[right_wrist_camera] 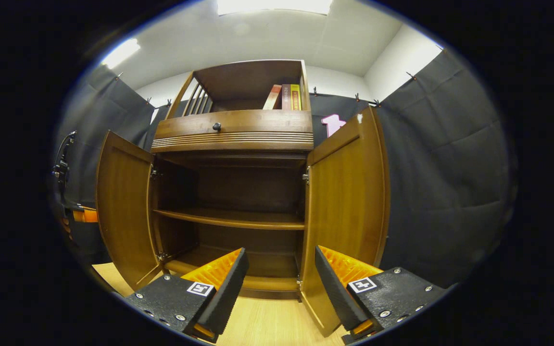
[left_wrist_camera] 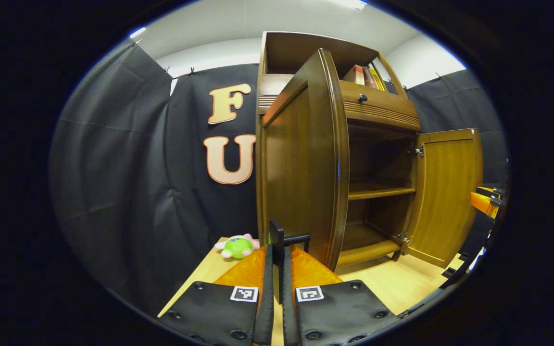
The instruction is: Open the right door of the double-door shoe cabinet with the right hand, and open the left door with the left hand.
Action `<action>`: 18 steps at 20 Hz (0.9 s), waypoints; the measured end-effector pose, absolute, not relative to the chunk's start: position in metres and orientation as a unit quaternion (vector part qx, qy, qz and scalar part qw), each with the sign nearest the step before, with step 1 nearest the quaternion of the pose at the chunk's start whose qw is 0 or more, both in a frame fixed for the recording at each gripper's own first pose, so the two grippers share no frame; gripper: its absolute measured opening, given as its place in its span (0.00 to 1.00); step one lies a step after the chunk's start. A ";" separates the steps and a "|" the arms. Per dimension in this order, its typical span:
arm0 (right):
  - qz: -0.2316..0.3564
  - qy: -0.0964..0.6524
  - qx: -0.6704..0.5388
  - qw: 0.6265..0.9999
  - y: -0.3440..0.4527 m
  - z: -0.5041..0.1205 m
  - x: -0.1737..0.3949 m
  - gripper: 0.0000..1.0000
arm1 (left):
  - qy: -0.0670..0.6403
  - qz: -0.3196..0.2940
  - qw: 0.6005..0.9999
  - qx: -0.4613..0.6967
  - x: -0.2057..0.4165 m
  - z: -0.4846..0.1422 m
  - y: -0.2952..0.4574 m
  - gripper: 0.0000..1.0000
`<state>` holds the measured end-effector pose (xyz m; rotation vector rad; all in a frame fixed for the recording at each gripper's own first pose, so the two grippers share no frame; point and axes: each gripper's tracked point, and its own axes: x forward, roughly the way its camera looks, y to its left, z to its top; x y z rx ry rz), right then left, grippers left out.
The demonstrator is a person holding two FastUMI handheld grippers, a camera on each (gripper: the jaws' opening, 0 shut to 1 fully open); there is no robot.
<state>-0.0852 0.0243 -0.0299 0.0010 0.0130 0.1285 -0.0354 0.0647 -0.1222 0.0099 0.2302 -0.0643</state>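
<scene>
1. Claw on my left hand: its fingers are pressed together on a dark handle bar that stands just in front of the left door. I judge it a pinch on that door's handle, though the bar is partly hidden behind the fingers.
2. My right claw hangs spread wide with nothing between its fingers, facing the open cabinet from just in front of it. Its right finger sits close beside the right door without touching it.
3. Both doors stand swung out on their hinges, so I judge the task nearly finished. What remains is easing the left door to its stop and letting go.
4. To do that well, I would follow the door's arc around its hinge rather than pull straight, then part the fingers fully before drawing the claw back, so the handle does not snag.
5. In look, the cabinet is dark brown wood standing at the back of the light wooden desk. Its left door has a curved, bowed face. One shelf crosses the bare inside, and a drawer with a small black knob sits above the doors.
6. Books lean in the open top compartment. A green and pink plush toy lies on the desk beside the cabinet's left side, near the desk's edge and out of the door's swing.
</scene>
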 end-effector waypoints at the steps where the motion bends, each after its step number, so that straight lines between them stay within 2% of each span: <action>1: 0.067 0.006 0.000 0.998 0.029 -0.031 -0.085 0.87 | 0.115 -0.025 0.993 0.007 -0.035 -0.122 0.072 0.15; 5: 0.076 0.009 -0.006 0.997 0.041 -0.029 -0.085 0.87 | 0.113 -0.004 0.994 0.004 -0.031 -0.124 0.097 0.13; 6: 0.078 0.009 -0.007 0.997 0.044 -0.029 -0.085 0.93 | 0.113 -0.001 0.994 0.003 -0.031 -0.125 0.103 0.10; 13: 0.082 0.009 -0.009 0.997 0.051 -0.029 -0.081 0.93 | 0.109 -0.011 0.994 -0.007 -0.031 -0.125 0.108 0.08; 18: 0.085 0.016 -0.005 0.996 0.054 -0.034 -0.075 0.93 | 0.111 0.011 0.994 0.001 -0.037 -0.125 0.124 0.08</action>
